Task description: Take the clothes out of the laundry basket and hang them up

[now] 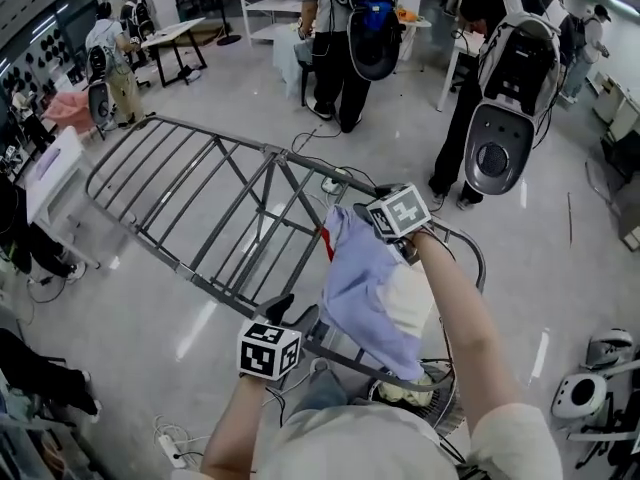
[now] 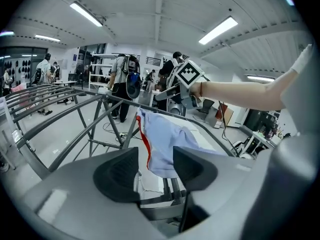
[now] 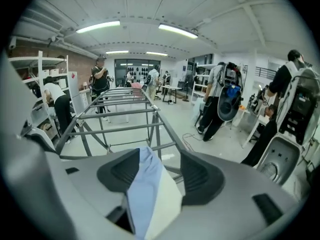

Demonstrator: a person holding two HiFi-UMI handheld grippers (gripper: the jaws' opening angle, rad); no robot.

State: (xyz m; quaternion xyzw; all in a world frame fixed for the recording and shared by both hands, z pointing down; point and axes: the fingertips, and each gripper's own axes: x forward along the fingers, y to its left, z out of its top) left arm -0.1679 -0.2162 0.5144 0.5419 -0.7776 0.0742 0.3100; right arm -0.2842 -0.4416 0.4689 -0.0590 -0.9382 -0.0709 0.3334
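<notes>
A light blue garment (image 1: pixel 368 293) with a white panel and red trim lies draped over the near bars of a grey metal drying rack (image 1: pixel 190 198). My right gripper (image 1: pixel 362 214) is at the garment's top edge. In the right gripper view its jaws (image 3: pixel 160 159) stand wide apart, and the cloth (image 3: pixel 145 194) runs loosely between them without being pinched. My left gripper (image 1: pixel 288 313) sits by the garment's lower left edge. Its jaws (image 2: pixel 156 156) are apart, with the garment (image 2: pixel 162 139) hanging just beyond them on the rack (image 2: pixel 75 109). A basket (image 1: pixel 440 408) holding pale cloth shows below the rack.
Two people with backpacks (image 1: pixel 345 28) (image 1: pixel 510 78) stand beyond the rack's far end. Cables (image 1: pixel 330 173) lie on the floor under the rack. A white table (image 1: pixel 55 168) is at the left, and white devices (image 1: pixel 580 393) sit at the lower right.
</notes>
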